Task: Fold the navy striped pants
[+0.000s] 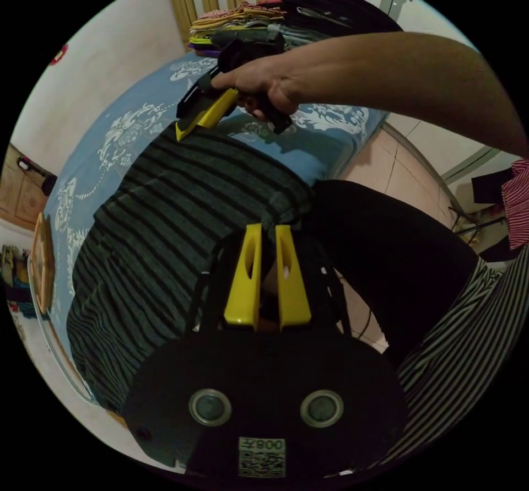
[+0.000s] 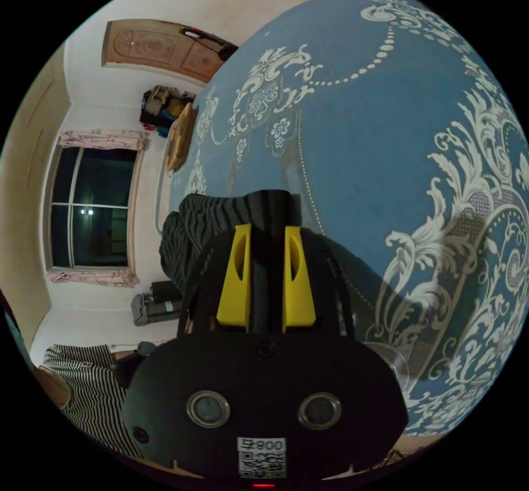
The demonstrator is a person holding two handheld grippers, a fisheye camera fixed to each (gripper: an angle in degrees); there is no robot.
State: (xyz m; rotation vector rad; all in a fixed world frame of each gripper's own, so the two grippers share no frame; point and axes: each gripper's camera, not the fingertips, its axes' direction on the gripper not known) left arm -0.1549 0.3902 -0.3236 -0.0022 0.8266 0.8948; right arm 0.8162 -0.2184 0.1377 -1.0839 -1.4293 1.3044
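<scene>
The navy striped pants (image 1: 182, 221) lie spread across the blue patterned bed (image 1: 138, 111). In the left gripper view my left gripper (image 1: 268, 232) is shut on the pants' near edge at the bed's side. Farther along the pants, a person's hand holds my right gripper (image 1: 184, 130), whose yellow jaws pinch the far edge of the cloth. In the right gripper view my right gripper (image 2: 267, 232) is shut on a dark striped fold of the pants (image 2: 220, 212), which bunch up to the left of the jaws.
Stacks of folded clothes (image 1: 248, 17) sit at the bed's far end. A tiled floor (image 1: 397, 166) runs beside the bed. The person's striped shirt (image 1: 468, 320) is at the right. A window (image 2: 91, 204) and a wooden door (image 2: 160, 47) are across the room.
</scene>
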